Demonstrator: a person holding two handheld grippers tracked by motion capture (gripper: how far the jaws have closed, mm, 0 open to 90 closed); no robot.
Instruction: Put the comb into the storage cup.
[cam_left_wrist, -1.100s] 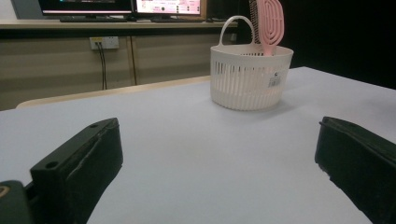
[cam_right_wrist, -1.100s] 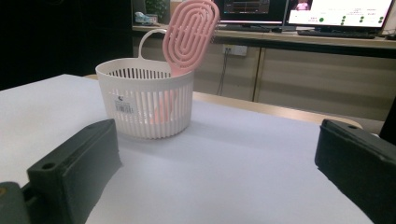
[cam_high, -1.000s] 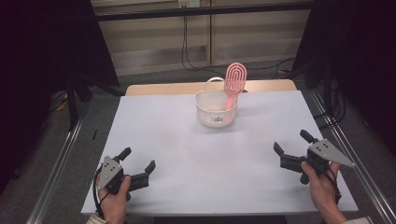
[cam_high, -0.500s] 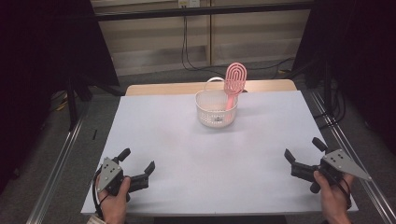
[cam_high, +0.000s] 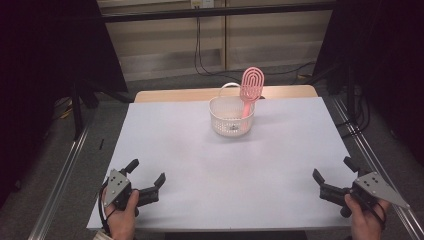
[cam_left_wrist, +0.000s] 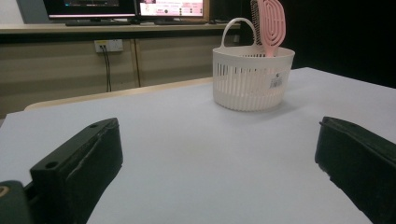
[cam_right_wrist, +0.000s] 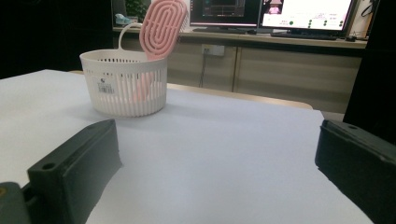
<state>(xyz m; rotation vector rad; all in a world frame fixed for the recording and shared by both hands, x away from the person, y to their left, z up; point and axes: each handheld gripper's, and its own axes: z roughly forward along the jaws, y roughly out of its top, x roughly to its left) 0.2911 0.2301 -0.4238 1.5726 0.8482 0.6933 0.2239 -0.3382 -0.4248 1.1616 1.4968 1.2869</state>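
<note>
Both tools sit wide and empty: left tool (cam_high: 148, 183) at seven o'clock, right tool (cam_high: 334, 179) at five. The white basket (cam_high: 231, 120), holding the upright pink brush (cam_high: 250, 86), stands at twelve o'clock on the tabletop (cam_high: 225, 175). Best to approach level, gripping the brush head squarely.

1. The table (cam_high: 225, 170) runs from the person's edge at 6 o'clock to the far edge at 12 o'clock.
2. The basket (cam_high: 231, 118) stands on the table towards 12 o'clock, near the far edge and about midway across.
3. The brush (cam_high: 248, 90) stands in the basket, leaning on its rim at the 3 o'clock side, its head rising above the rim.
4. The left gripper (cam_high: 147, 179) sits over the near corner at 7 o'clock, well apart from the basket.
5. The right gripper (cam_high: 332, 176) sits over the near corner at 5 o'clock, equally far from the basket.
6. Monitors (cam_right_wrist: 306, 10) stand on a counter behind the table, beyond 12 o'clock.
</note>
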